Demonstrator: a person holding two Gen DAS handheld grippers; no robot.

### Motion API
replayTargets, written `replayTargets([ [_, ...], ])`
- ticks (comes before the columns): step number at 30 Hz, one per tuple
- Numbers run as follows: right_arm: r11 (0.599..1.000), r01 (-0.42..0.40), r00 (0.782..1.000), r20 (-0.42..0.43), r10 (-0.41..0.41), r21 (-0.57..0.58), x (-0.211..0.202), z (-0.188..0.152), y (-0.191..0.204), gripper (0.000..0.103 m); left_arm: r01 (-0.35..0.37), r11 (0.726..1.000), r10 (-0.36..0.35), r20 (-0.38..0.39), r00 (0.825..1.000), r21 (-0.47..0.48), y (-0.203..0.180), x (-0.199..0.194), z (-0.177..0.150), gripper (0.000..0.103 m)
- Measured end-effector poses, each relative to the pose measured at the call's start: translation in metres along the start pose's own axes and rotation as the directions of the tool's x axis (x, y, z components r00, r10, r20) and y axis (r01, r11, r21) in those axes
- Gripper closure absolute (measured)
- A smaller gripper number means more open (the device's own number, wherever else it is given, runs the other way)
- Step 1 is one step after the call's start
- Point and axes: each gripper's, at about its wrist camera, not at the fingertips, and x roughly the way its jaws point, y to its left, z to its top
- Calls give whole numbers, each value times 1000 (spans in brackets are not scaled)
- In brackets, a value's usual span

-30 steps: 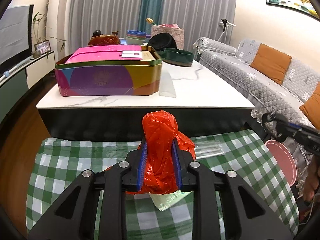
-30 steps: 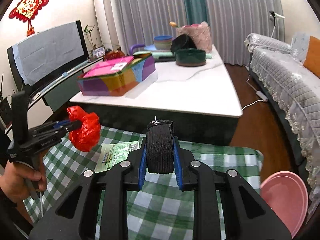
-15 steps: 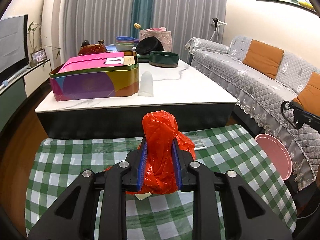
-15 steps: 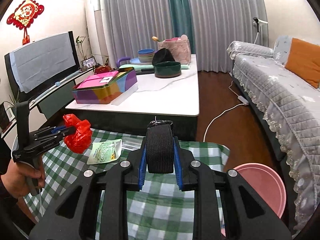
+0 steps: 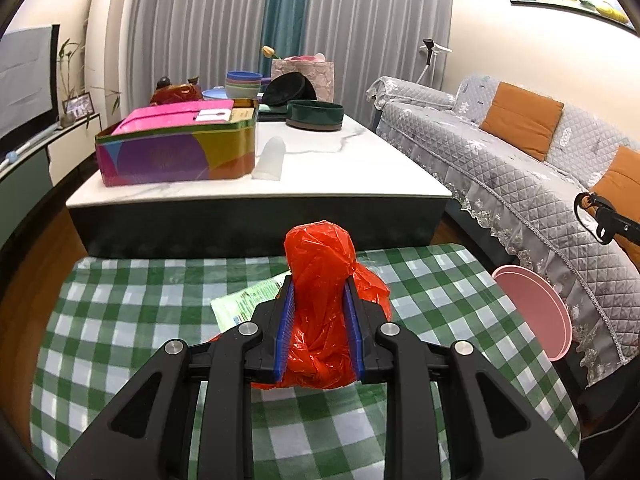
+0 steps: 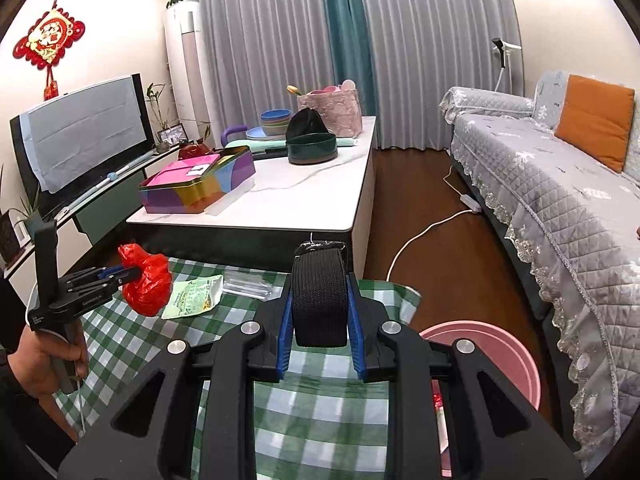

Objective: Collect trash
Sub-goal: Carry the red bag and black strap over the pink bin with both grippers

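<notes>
My left gripper is shut on a crumpled red plastic bag, held above the green checked cloth; the right wrist view shows the same bag in that gripper at the left. My right gripper is shut on a roll of black webbing strap. A green snack wrapper and a clear plastic wrapper lie on the cloth. A pink bin stands on the floor right of the cloth, also visible as the pink bin in the left wrist view.
Behind the cloth stands a low marble-topped table with a colourful tin box, a dark green bowl and stacked dishes. A grey quilted sofa runs along the right. A white cable lies on the wooden floor.
Both grippers have shifted rightward over the cloth with their loads still held. The pink bin has come closer and larger in the right wrist view; the green wrapper now shows left of the red bag.
</notes>
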Motion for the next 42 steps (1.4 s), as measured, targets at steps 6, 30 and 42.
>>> replayTargets([
  [6,1000,-2,1000,12,2,6,-7,-8,-18,79,2,1000,-2,0,1000,-11,-16,0,-13,80],
  [30,992,68,997,36,-73,109,-14,-39,-85,79,53,998,-54,-24,998,-13,-100,24,-36,80],
  [42,979,150,987,40,-157,138,-20,-44,-122,79,119,992,-118,-21,993,50,-155,39,-28,80],
])
